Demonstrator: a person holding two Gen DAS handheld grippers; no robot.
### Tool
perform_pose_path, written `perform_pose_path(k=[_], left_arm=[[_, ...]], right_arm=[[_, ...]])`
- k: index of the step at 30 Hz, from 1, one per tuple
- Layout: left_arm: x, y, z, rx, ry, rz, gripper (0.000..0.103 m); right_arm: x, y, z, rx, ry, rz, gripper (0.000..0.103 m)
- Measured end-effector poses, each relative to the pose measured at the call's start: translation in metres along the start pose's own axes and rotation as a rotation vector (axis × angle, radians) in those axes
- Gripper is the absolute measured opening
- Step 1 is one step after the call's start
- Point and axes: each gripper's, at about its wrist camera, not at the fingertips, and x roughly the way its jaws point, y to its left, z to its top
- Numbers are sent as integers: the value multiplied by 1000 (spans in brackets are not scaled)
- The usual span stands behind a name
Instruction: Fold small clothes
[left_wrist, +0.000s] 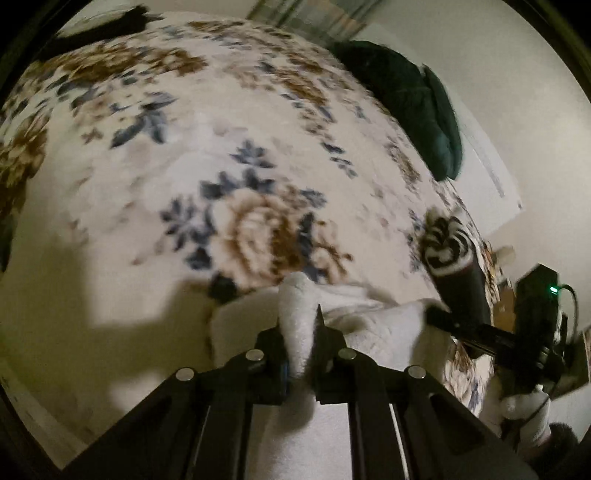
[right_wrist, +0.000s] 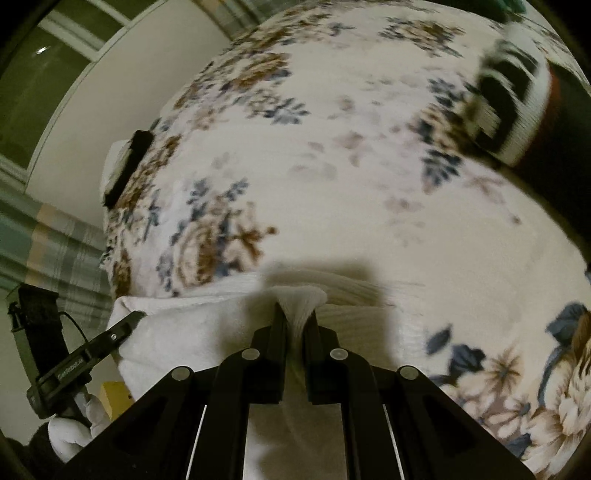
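Observation:
A small white garment (left_wrist: 376, 325) lies at the near edge of a floral bedspread (left_wrist: 221, 147). My left gripper (left_wrist: 300, 314) is shut on a bunched fold of it. My right gripper (right_wrist: 297, 314) is shut on another pinched part of the same white garment (right_wrist: 192, 332). In the left wrist view the right gripper (left_wrist: 443, 321) shows at the right, clamped on the cloth's other end. In the right wrist view the left gripper (right_wrist: 122, 328) shows at the left on the cloth's edge. Both views are blurred.
A black-and-white striped rolled garment (left_wrist: 448, 251) lies on the bed at the right, and shows in the right wrist view (right_wrist: 517, 107). A dark green cushion (left_wrist: 413, 99) sits at the far side. A black item (right_wrist: 129, 166) lies at the bed's left edge. Bedspread (right_wrist: 332, 184).

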Motion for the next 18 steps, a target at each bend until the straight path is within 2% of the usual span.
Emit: perform_pose_path(k=[4, 6, 8, 9, 10, 11, 12, 13, 14, 15, 18], left_arm=[[45, 36, -1, -102, 98, 3, 8], [53, 40, 0, -116, 115, 0, 11], [49, 36, 5, -112, 138, -25, 14], [45, 34, 7, -117, 146, -32, 15], [36, 34, 8, -127, 147, -57, 24], [29, 34, 7, -132, 145, -62, 39], [19, 33, 7, -133, 137, -46, 52], [10, 34, 4, -134, 129, -30, 82], [1, 35, -1, -144, 121, -34, 90], [-4, 38, -6, -156, 117, -48, 90], [-6, 46, -28, -190, 133, -105, 90]], right_arm=[[25, 1, 10, -12, 43, -44, 8], [47, -5, 11, -21, 115, -82, 8], [57, -10, 11, -1, 181, -58, 10], [53, -13, 13, 18, 200, -16, 12], [46, -16, 15, 37, 207, 19, 26], [36, -21, 17, 57, 209, 59, 36], [22, -27, 18, 72, 194, 87, 58], [8, -34, 17, 82, 172, 114, 79], [0, -41, 15, 87, 164, 132, 86], [-8, -50, 12, 91, 170, 144, 91], [-5, -73, -3, 96, 244, 137, 92]])
